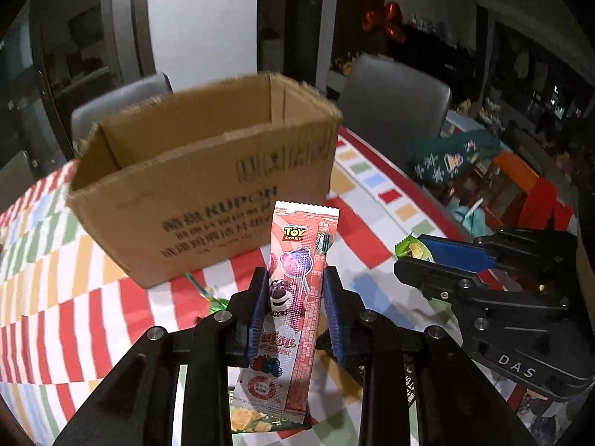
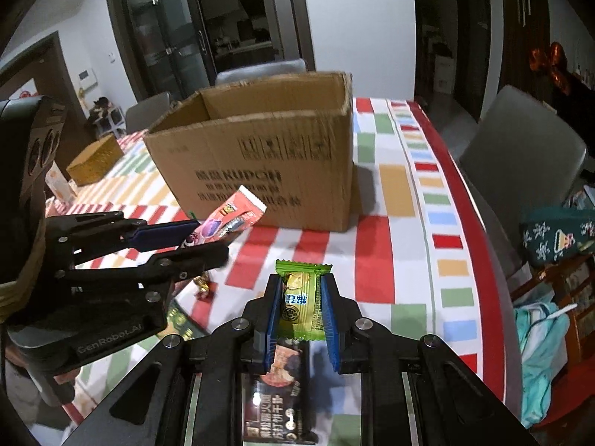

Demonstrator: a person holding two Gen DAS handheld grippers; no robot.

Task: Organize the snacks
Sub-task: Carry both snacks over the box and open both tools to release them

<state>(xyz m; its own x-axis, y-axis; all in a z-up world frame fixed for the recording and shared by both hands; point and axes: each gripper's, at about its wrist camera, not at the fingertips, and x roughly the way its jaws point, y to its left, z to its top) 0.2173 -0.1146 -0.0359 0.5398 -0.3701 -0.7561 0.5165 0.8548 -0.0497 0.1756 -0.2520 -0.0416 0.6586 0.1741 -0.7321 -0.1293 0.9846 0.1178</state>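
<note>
Resting between fingers [image 1: 260, 297]: pink packet [image 1: 293, 290]

Open-topped cardboard box [image 2: 260, 160] ahead, bare tablecloth [image 2: 390, 245] to its right.

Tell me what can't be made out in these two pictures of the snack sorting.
- Floor of the cardboard box: both views, hidden by its near wall.
- Print on the box: both views, blurred.
- Dark packet on the table: right wrist view, partly covered by the right tongs and the green snack.
- Lower end of the pink lollipop packet: left wrist view, behind the left tongs.
</note>
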